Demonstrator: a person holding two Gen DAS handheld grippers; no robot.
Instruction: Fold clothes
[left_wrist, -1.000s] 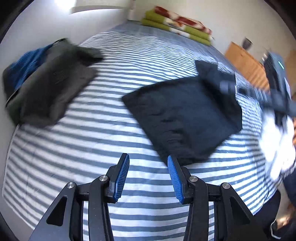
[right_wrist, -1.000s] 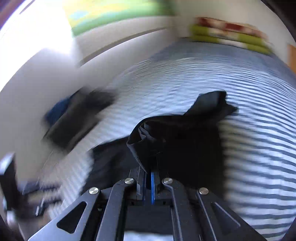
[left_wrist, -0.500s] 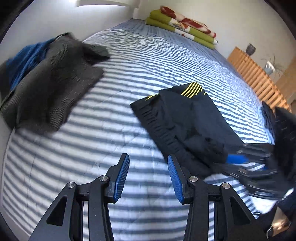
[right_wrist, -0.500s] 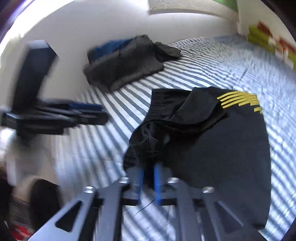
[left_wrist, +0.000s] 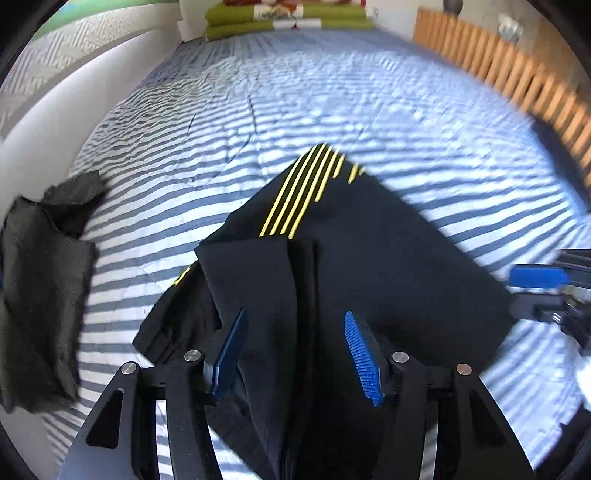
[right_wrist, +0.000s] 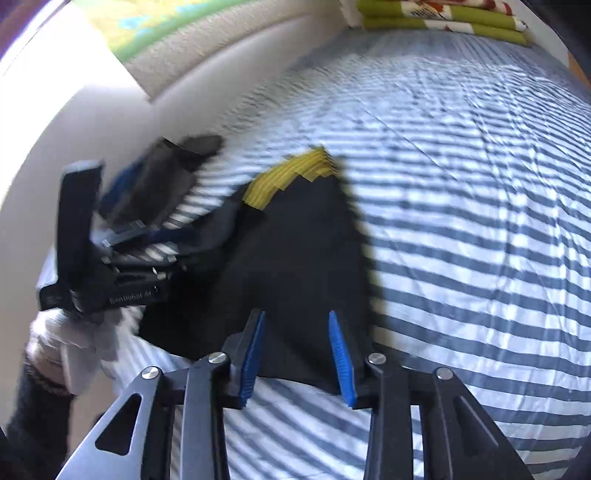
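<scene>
A black garment with yellow stripes (left_wrist: 369, 258) lies partly folded on the striped bed (left_wrist: 332, 110). My left gripper (left_wrist: 295, 354) is open and low over the garment's near edge, with a raised ridge of black cloth running between its blue fingers (left_wrist: 229, 354). In the right wrist view the same garment (right_wrist: 295, 258) spreads ahead of my right gripper (right_wrist: 297, 358), which is open over the garment's near corner and holds nothing. The right gripper (left_wrist: 535, 280) shows at the right edge of the left wrist view. The left gripper (right_wrist: 122, 258) appears blurred, held by a white-gloved hand (right_wrist: 66, 339).
A dark grey garment (left_wrist: 37, 295) lies at the bed's left side beside the white wall. Folded green blankets (left_wrist: 288, 18) are stacked at the far end. An orange slatted wooden rail (left_wrist: 517, 74) runs along the right. Bare striped sheet (right_wrist: 480, 184) stretches beyond the garment.
My right gripper has let go of the black cloth and now stands open. My left gripper has moved forward onto the garment, which now lies flatter with the yellow stripes on top.
</scene>
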